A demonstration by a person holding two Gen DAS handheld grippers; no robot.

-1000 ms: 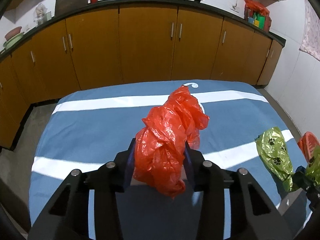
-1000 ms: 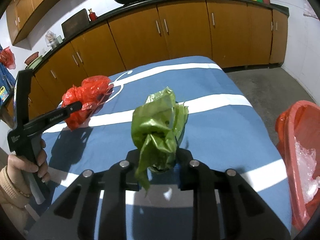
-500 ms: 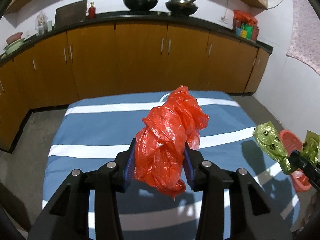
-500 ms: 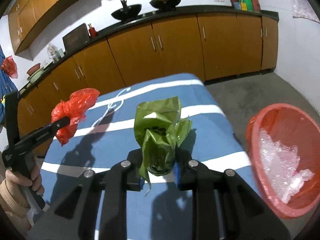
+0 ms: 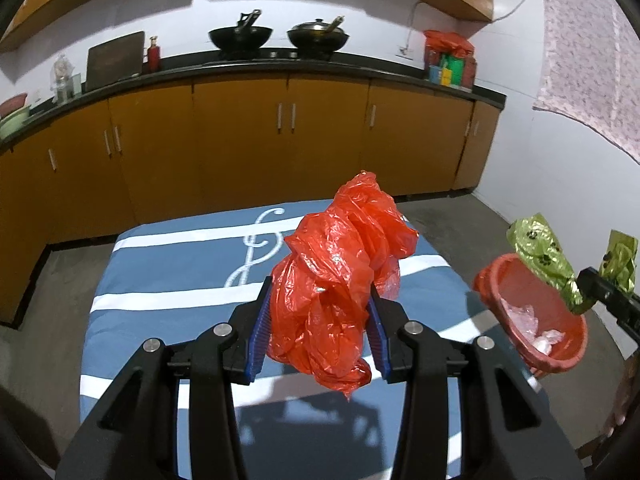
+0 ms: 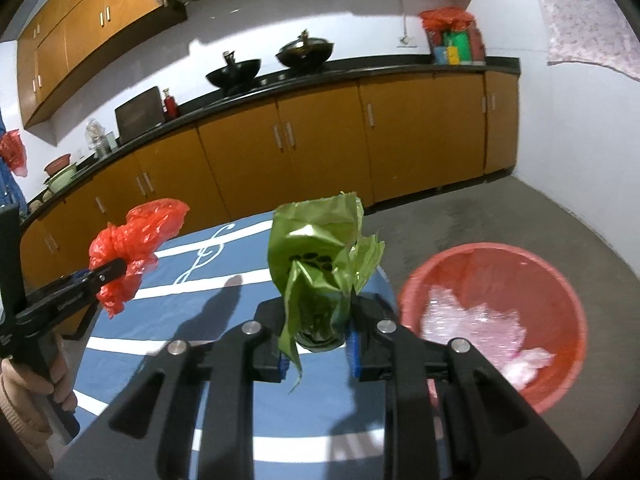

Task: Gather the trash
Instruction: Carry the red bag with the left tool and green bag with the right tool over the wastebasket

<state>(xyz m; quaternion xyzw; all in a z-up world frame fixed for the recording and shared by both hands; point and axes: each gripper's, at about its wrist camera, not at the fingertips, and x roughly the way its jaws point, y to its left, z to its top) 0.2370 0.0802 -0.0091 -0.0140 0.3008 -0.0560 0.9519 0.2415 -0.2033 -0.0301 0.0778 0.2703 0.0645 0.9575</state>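
I have both grippers loaded and clear of the blue striped cloth (image 5: 168,304); my left gripper (image 5: 318,330) has its blue pads pressed in on a crumpled red plastic bag (image 5: 340,280), which bulges up and out past the fingertips towards 12 o'clock with a tail hanging down at 6; my right gripper (image 6: 316,334) is pinched nearly closed on a green paw-print bag (image 6: 320,256), gripped low at its dark bunched end, so its long axis stands up between the fingers. What the drop turns on is the red bin (image 6: 490,276); in the right wrist view it sits at about 2 o'clock from the fingertips, just beside them and lower, its mouth open and pale plastic already inside; in the left wrist view the same bin lies out at 3 o'clock, well apart, with the right gripper and its green bag between me and the rim. So I judge the right hand the nearer by far, and the one to release first; the left should follow once that path is clear.
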